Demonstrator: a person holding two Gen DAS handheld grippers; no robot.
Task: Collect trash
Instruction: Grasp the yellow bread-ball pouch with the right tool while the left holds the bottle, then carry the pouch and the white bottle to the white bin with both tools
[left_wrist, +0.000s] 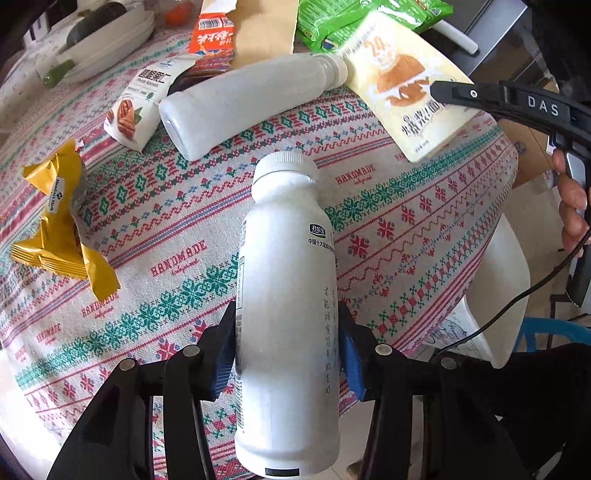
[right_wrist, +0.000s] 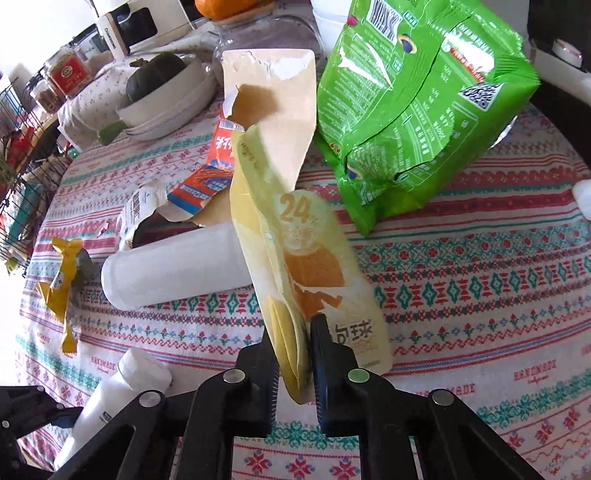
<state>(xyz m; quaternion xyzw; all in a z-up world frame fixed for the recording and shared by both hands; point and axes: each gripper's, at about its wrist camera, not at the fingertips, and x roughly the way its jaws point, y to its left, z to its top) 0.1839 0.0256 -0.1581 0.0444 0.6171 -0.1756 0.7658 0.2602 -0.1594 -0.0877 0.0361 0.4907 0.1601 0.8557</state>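
The left wrist view shows the left claw (left_wrist: 287, 354) clamped on a white bottle (left_wrist: 286, 295). Its blue pads (left_wrist: 351, 354) press on both sides of the bottle, low on its body, and the cap points away over the table (left_wrist: 424, 236). This view also shows the right claw from the side, a black arm with a hand on its grip, reaching to the yellow bread bag (left_wrist: 406, 85).

The right wrist view shows things the other one does not. Here the right claw (right_wrist: 293, 365) is pinched shut on the bottom edge of the yellow bread bag (right_wrist: 306, 280). The bag stands up tall between the two fingers and leans over the table (right_wrist: 480, 295). In the low left corner the held white bottle (right_wrist: 114, 398) peeks in. At the far left there is a wire rack (right_wrist: 22, 166) with jars, seen only here.

Other trash lies around. A second white bottle (left_wrist: 240, 103) lies on its side in the middle, just behind the held bag. A big green bag (right_wrist: 417, 99) sits at the back right. A yellow wrapper (left_wrist: 59, 225) lies at the left edge. A small white nut packet (left_wrist: 144, 103) and an orange carton (left_wrist: 212, 37) lie near a brown paper bag (right_wrist: 273, 110). A white bowl (right_wrist: 173, 99) with a dark green squash sits farther back.
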